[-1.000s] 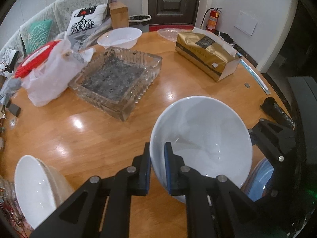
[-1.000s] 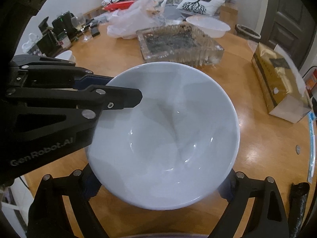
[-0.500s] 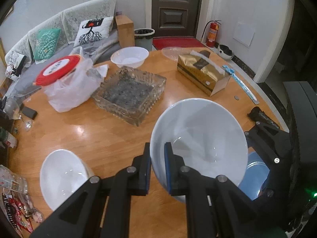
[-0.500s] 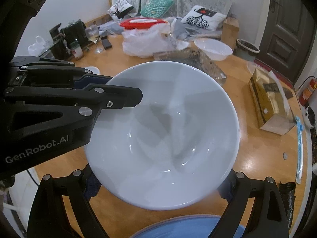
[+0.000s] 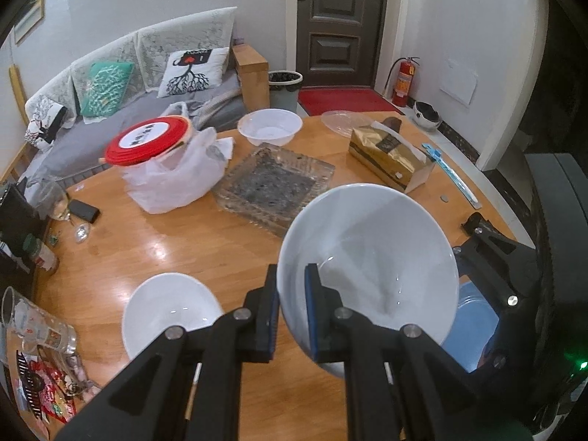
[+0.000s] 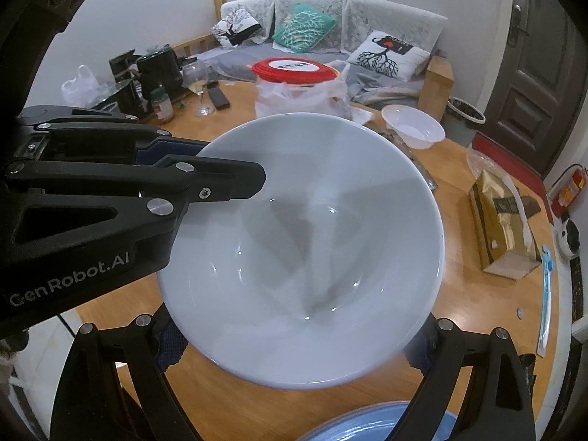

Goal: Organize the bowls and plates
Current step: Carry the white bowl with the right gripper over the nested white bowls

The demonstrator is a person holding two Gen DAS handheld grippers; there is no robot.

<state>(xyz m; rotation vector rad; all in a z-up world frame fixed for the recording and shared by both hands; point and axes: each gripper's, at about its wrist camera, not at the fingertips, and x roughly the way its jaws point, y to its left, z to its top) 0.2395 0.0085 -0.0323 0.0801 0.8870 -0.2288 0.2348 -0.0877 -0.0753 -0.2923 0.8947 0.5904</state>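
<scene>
My left gripper (image 5: 292, 307) is shut on the rim of a large white bowl (image 5: 367, 257) and holds it tilted, well above the round wooden table (image 5: 154, 242). The same bowl (image 6: 301, 250) fills the right wrist view. My right gripper (image 6: 294, 345) is open wide, its fingers on either side of the bowl's underside; I cannot tell if they touch it. A blue plate (image 5: 466, 323) lies under the bowl, also in the right wrist view (image 6: 367, 426). A second white bowl (image 5: 169, 312) sits at the front left. A third white bowl (image 5: 270, 126) stands at the far side.
A square glass dish (image 5: 273, 187) sits mid-table. A bagged red-lidded container (image 5: 158, 161) stands left of it, a gold tissue box (image 5: 389, 158) to the right. A wine glass (image 5: 55, 198), phone and jars line the left edge. A glass mug (image 5: 33, 323) lies front left.
Both grippers and the large bowl have risen higher above the table. More of the table, the blue plate and the room has come into view. The grip on the bowl is unchanged.
</scene>
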